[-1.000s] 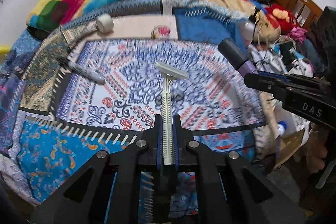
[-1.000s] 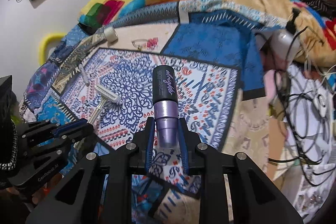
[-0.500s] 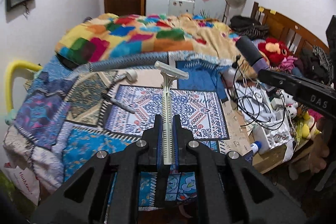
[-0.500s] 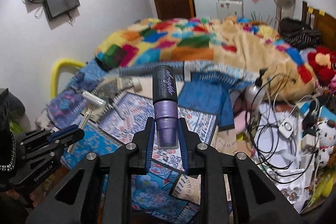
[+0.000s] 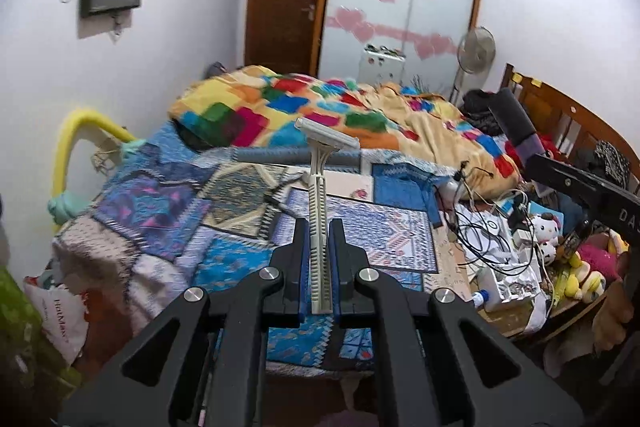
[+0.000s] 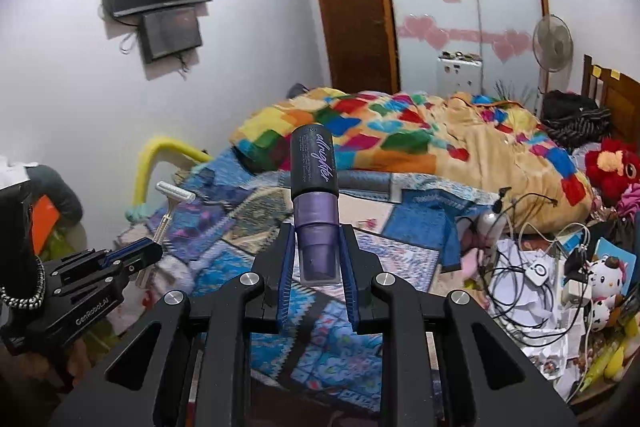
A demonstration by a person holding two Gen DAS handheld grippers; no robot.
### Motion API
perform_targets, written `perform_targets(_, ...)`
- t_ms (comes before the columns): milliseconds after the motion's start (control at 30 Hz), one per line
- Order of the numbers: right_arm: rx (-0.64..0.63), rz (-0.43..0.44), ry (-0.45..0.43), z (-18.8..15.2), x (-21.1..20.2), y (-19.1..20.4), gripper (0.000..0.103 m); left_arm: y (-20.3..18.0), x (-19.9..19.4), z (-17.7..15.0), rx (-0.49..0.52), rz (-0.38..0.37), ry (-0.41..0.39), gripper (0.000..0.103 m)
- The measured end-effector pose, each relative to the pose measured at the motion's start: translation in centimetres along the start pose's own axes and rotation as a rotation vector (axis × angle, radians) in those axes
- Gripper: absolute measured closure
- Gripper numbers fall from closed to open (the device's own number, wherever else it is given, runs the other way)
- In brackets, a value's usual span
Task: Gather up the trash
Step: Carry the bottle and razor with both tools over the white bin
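Left tongs (image 5: pixel 319 259) clenched on razor (image 5: pixel 319 211) handle, head up, above the bed (image 5: pixel 352 227) | right tongs (image 6: pixel 316 263) grasping purple bottle (image 6: pixel 315 203) at its narrow end | you carry light, stiff plastic: razor thin and prone to pivot; bottle smooth, could slip.

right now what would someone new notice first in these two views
Dead centre of each view is a held item: the left hand-held gripper is shut on a pale razor, and the right hand-held gripper is shut on a purple bottle. Behind both, a bright patchwork blanket is heaped on the bed.
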State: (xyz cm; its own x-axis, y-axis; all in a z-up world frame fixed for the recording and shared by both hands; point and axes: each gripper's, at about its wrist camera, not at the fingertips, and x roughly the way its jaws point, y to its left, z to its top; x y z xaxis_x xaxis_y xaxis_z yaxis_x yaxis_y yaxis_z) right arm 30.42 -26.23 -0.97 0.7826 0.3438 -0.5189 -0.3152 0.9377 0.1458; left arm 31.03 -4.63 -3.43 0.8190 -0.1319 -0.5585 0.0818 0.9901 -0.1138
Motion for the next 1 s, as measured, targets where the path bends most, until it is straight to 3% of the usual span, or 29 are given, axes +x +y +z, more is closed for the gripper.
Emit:
perform_targets(500, -0.120, 0.175, -0.007, -2.7, -2.4, 10.4, 0.083, 7.2, -9.9, -4.7, -0.080, 0.141, -0.058, 0.095)
perform_targets(767, -0.190, 0.248, 0.049, -4.6, -1.4, 15.4, 0.083, 12.2, -12.2, -7.2, -0.125, 0.231, -0.042, 0.095)
perform_targets(1000, -0.243, 0.300, 0.129, -6.6, 1.2, 19.4, 0.083, 16.9, -12.0, -10.4, -0.161, 0.299, 0.026, 0.095)
